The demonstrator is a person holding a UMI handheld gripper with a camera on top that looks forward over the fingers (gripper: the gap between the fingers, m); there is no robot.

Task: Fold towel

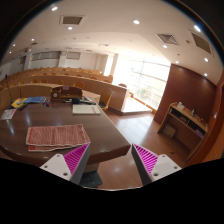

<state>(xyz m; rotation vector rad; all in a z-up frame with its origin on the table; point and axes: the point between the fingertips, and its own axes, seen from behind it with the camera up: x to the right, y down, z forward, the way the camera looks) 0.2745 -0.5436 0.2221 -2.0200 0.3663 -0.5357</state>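
A reddish-pink towel (56, 136) lies flat on the dark round wooden table (100, 140), ahead and to the left of my fingers. My gripper (111, 160) is open, held above the table's near edge and the floor. Nothing is between its magenta pads (75, 158); the right pad (146, 158) stands over bare floor. The towel looks like a roughly rectangular, folded or flattened sheet with striped texture.
A blue object (33, 100) and a sheet of paper (86, 108) lie farther back on the table. A dark chair (66, 94) stands behind it. Wooden counters (90, 85) ring the room; a shelf cabinet (182, 125) stands at the right beside open floor (135, 130).
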